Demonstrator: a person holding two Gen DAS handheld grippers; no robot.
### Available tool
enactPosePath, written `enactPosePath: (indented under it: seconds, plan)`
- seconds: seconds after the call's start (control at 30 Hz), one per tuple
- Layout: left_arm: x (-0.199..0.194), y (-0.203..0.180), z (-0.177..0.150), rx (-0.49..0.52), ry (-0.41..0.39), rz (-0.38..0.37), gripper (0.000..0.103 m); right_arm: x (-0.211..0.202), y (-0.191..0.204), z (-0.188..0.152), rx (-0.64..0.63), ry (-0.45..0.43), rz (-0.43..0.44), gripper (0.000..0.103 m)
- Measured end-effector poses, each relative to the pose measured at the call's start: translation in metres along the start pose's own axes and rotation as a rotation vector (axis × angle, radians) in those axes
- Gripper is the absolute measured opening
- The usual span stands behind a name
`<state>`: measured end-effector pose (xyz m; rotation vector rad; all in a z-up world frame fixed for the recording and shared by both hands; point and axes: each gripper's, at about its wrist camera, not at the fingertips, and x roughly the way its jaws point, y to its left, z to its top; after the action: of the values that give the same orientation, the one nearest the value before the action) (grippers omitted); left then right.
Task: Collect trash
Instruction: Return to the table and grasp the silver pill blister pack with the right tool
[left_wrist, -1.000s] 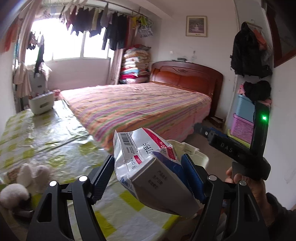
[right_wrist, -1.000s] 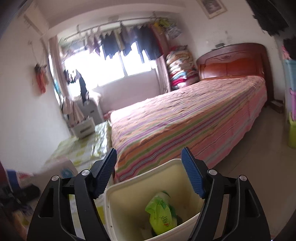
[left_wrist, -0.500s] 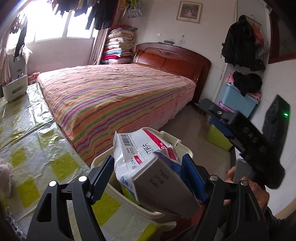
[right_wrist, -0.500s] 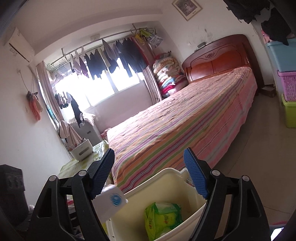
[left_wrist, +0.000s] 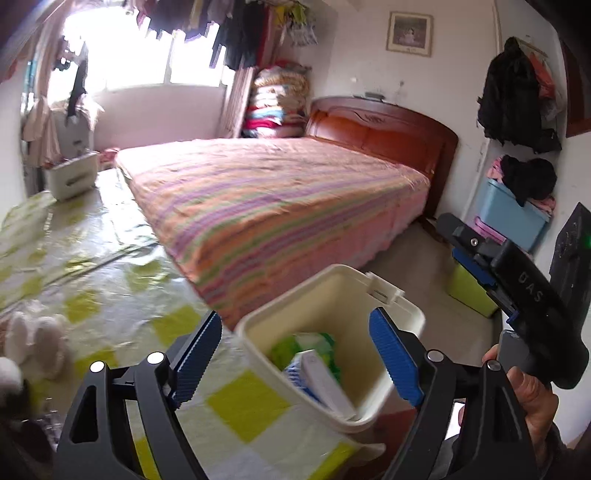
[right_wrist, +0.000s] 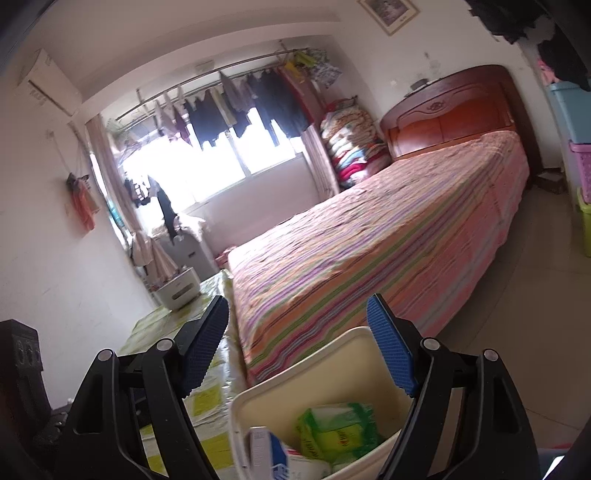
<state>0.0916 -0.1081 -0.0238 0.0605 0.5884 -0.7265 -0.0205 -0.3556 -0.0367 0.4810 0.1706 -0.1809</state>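
Bedroom w/ striped bed. Cream bin stands at the edge of a table covered in yellow-checked plastic. Left gripper hovers over the bin, jaws just opened wide, nothing between them. A white-and-blue pack lies inside the bin on a green wrapper. Right gripper is spread too, empty, above the bin rim. Looks like two pieces are binned. Fluffy white items sit on the table at left; can't tell if they're trash.
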Motion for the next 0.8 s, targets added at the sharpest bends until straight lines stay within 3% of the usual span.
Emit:
enactPosePath:
  seconds: [0.37, 0.8]
  plan:
    - [-0.065, 0.070, -0.012, -0.025, -0.085, 0.191, 0.082, 0.029, 0.081, -0.030, -0.139, 0.118, 0.173, 0.081]
    - [-0.124, 0.181, -0.046, -0.169, -0.068, 0.384, 0.082, 0.060, 0.185, -0.079, -0.227, 0.301, 0.384, 0.083]
